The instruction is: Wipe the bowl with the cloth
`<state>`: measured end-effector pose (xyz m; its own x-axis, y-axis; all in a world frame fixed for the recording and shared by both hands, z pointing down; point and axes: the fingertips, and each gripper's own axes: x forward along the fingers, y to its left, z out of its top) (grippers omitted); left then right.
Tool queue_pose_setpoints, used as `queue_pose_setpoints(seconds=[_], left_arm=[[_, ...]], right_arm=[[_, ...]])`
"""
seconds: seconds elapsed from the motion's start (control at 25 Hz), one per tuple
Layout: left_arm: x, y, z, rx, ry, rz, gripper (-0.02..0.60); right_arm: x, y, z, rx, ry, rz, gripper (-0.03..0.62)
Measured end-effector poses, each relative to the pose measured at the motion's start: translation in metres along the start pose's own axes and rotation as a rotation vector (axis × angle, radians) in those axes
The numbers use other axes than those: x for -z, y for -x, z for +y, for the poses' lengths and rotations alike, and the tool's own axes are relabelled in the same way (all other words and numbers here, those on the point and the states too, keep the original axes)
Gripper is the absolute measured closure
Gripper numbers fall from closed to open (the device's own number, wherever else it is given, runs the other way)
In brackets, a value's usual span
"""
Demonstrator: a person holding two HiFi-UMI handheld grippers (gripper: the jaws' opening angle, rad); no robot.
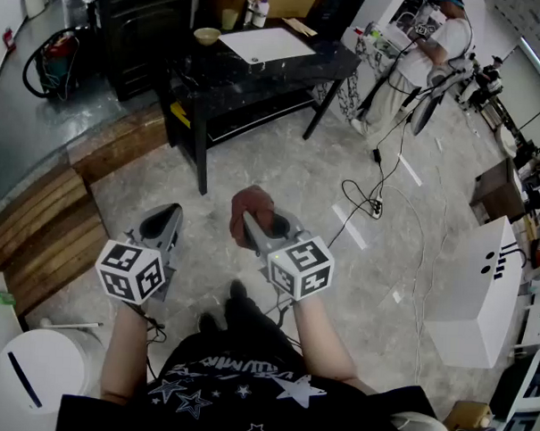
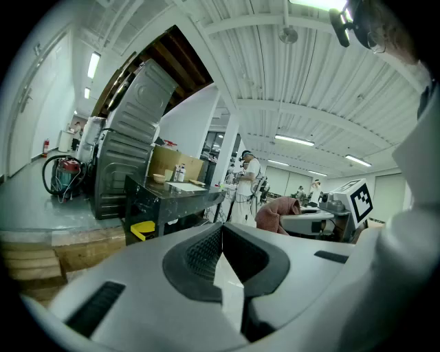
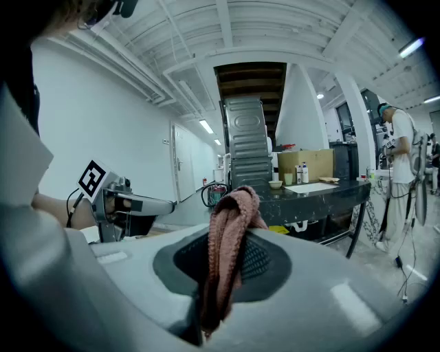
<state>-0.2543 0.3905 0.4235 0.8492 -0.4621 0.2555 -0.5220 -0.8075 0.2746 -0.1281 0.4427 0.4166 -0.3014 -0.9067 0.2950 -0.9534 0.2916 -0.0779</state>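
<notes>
Bowl [image 1: 206, 35]: small, round, pale tan, sits upright near the back left corner of the black table [image 1: 258, 76], well apart from both grippers. Too small to tell what's inside.

Just beside the bowl, mid-top: a flat white rectangular sheet [image 1: 264, 45]. Behind it along the back edge are a pale cup [image 1: 229, 19] and two bottles [image 1: 257, 11]. The table top is dark, glossy and stone-like. A lower shelf carries a yellow item [image 1: 179, 115] at its left end.

Cloth [image 3: 230, 234]: reddish-brown, coarse knit, bunched into a fold. It's pinched in the right gripper [image 3: 223, 261], with the jaws pressed onto it. The fold loops up above the dark ribbed pads and a tail hangs below. In the head view it reads as a rounded lump at the jaw tips.

Left gripper [image 2: 220, 247]: jaws pressed together with nothing between them. The grey shell is smooth and the pads are black mesh-textured.

Both grippers are held side by side over a grey mottled floor [image 1: 280, 179], short of the table's front edge.
</notes>
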Motion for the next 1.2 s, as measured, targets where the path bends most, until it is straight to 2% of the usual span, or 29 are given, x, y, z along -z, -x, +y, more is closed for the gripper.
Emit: queue_pose_setpoints(seconds=[0.52,0.76,1.0,1.2], left_arm=[[0.017,0.019,0.010,-0.001,0.028,0.027,0.572],[0.022,0.023,0.021,-0.010,0.046,0.031,0.572],[0.025,-0.005,0.026,-0.010,0.062,0.049,0.572],[0.020,-0.046,0.034,-0.011,0.060,0.062,0.572]], right_arm=[[0.001,-0.003,0.015,-0.021,-0.013,0.001,0.534],[0.006,-0.001,0.013,0.010,-0.025,0.003,0.534],[0.019,-0.012,-0.016,0.032,-0.057,0.014,0.534],[0.011,-0.039,-0.055,-0.002,-0.134,-0.014,0.534]])
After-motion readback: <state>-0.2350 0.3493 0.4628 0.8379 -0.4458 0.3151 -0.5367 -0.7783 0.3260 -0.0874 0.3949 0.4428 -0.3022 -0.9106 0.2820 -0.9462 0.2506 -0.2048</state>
